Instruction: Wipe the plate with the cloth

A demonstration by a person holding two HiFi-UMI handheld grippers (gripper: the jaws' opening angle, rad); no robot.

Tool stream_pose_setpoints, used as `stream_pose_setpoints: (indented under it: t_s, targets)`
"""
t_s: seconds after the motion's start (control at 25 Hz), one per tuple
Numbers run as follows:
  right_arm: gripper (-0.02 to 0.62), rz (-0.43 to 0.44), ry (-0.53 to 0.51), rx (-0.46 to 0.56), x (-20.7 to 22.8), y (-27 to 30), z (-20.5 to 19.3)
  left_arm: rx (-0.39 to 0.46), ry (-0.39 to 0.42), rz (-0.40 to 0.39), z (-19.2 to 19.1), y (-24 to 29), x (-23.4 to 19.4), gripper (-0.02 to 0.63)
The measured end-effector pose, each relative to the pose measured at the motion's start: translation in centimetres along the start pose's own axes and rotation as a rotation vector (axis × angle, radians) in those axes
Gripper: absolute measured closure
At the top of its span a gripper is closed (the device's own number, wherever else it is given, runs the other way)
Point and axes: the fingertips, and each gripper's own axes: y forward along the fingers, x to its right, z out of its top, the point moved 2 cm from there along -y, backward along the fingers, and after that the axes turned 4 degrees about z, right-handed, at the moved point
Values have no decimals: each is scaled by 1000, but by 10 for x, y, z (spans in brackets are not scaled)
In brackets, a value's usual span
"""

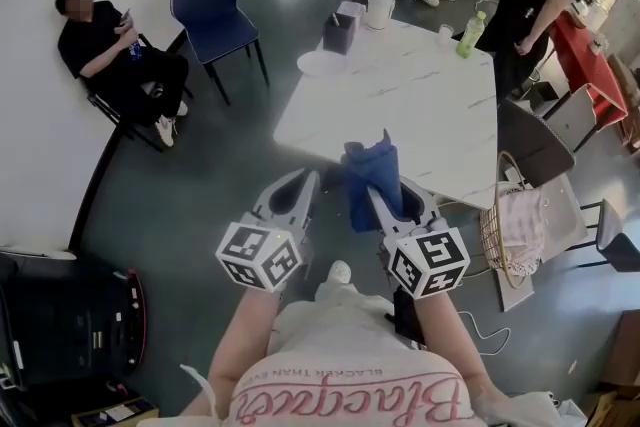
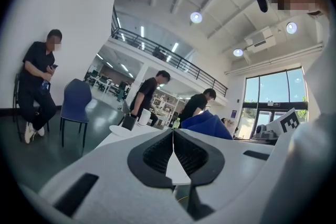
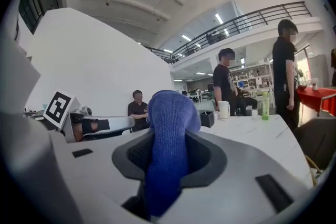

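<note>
Two grippers before the white table (image 1: 430, 115): left gripper (image 2: 172, 135) clenched empty, right gripper (image 3: 169, 136) grasping blue cloth (image 1: 370, 170), plate (image 1: 322, 64) at far edge.

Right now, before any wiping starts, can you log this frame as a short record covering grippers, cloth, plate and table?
left gripper: jaws shut, nothing between them
right gripper: jaws shut on the blue cloth, which bulges past the tips
plate: white, at the table's far left corner, untouched
table: white top, ahead of both grippers
also on table: white jug, green bottle
stage: wiping not yet begun
</note>
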Motion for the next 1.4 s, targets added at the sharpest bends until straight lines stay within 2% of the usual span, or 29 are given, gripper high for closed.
stream_pose_setpoints:
  t_s: [0.32, 0.6, 0.88, 1.08, 1.4]
  targets:
    - [480, 37, 8, -8, 44, 52, 15, -12, 19, 38, 13, 55, -26, 601]
    - [480, 64, 13, -26, 60, 79, 17, -28, 19, 51, 17, 82, -44, 601]
    - [480, 38, 28, -33, 83, 100, 18, -26, -1, 55, 22, 116, -67, 601]
    - [480, 7, 40, -40, 107, 124, 22, -100, 27, 59, 22, 149, -91, 601]
    - [480, -2, 68, -59, 139, 195, 29, -163, 11, 70, 27, 208, -148, 601]
